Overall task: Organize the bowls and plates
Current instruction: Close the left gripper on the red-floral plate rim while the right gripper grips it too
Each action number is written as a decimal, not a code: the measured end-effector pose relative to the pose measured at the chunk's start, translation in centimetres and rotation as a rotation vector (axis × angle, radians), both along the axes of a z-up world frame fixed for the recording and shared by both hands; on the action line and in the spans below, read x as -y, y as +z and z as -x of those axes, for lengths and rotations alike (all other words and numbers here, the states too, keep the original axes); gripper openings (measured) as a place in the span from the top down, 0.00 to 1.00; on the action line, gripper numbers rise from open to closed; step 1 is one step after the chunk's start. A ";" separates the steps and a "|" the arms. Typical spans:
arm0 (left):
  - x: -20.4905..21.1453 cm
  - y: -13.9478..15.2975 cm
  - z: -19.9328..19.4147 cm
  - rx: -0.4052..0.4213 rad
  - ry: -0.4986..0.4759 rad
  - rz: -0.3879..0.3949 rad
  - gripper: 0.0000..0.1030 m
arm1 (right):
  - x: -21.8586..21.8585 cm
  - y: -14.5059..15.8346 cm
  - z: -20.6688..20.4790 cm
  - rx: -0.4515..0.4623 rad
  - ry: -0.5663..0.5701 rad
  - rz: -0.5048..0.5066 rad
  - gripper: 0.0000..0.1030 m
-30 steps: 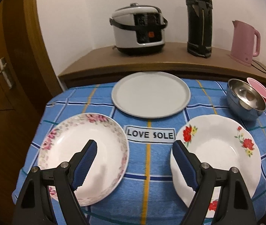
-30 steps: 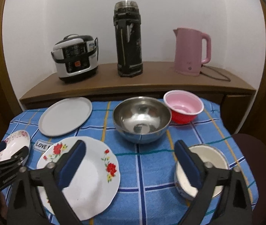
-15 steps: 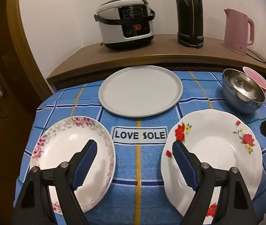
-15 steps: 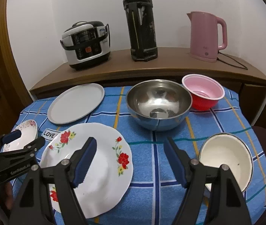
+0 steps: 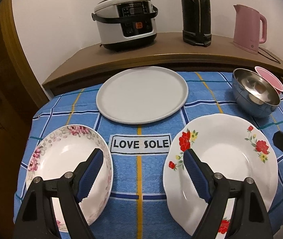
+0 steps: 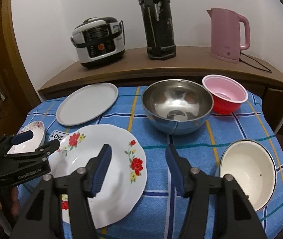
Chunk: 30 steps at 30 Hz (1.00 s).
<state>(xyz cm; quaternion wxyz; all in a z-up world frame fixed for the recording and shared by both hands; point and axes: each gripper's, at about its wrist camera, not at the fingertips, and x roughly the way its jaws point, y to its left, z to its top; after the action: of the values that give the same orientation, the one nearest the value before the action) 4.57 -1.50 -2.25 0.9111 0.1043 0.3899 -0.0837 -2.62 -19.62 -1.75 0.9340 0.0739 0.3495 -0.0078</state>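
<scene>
Two tools hover apart and empty over the tabletop (image 6: 191,145): left tool (image 5: 143,165) between pink-flowered plate (image 5: 61,159) and red-flowered plate (image 5: 231,149), right tool (image 6: 138,159) near bowls, likely choosing what to stack.

In the middle of your left wrist view, a white label (image 5: 140,143) on the blue checked tablecloth (image 5: 141,179) reads "LOVE SOLE" in black capitals. At the lower left of your right wrist view, the left gripper (image 6: 35,141) carries "GenRobot.AI" in pale letters on its black body. The rice cooker's (image 5: 124,21) panel lettering is too small to read.
</scene>
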 end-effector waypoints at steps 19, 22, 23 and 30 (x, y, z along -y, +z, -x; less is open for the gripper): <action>1.0 -2.4 -0.8 -0.170 -0.117 0.158 0.51 | -0.6 -2.4 -1.1 -0.083 0.072 -0.057 0.76; 1.0 -2.4 -0.6 -0.174 -0.126 0.164 0.52 | -0.4 -2.2 -0.9 -0.074 0.058 -0.057 0.76; 1.0 -2.4 -0.5 -0.176 -0.129 0.169 0.55 | -0.2 -2.1 -0.7 -0.072 0.050 -0.062 0.75; 0.9 -3.1 -0.5 -0.212 -0.137 0.189 0.62 | 0.7 -2.5 -0.1 -0.095 0.033 -0.095 0.73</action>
<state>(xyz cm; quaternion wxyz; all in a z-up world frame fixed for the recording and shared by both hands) 5.12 -2.36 -5.31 0.8628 0.0350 0.4661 -0.1925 -2.54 -20.35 -4.25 0.9119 0.1119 0.3944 0.0207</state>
